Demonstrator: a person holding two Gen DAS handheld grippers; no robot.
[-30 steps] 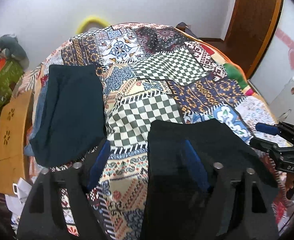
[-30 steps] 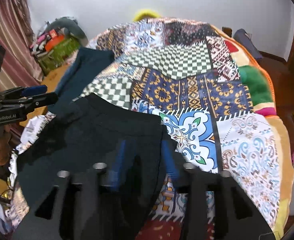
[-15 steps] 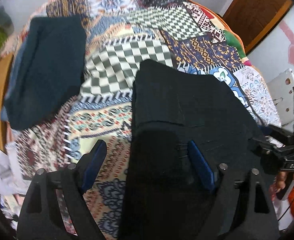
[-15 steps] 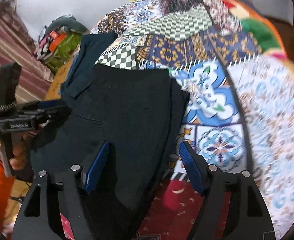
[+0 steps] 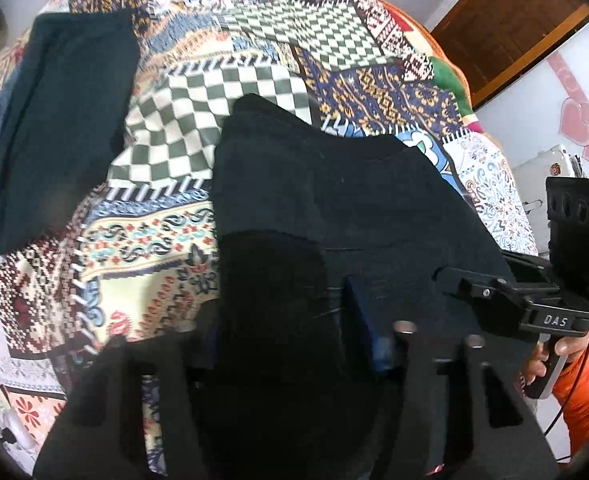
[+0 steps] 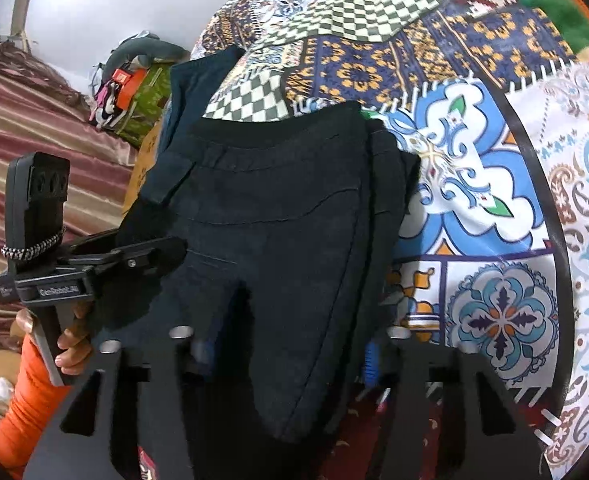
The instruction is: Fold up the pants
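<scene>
Now, my left gripper [image 5: 290, 332]: just closing, pants' near hem between its fingers.
My right gripper [image 6: 286, 354]: likewise.
Pants [image 6: 278, 200]: black, doubled, near edge of patchwork bedspread [image 6: 494, 208].

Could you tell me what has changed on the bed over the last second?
Both grippers came down onto the black pants and tipped steeper. The left gripper and the right gripper stood wide around the near edge half a second ago; their jaws have just been closing on the fabric there. The pants lie as before on the patchwork quilt, and the dark green folded garment has not moved.
</scene>
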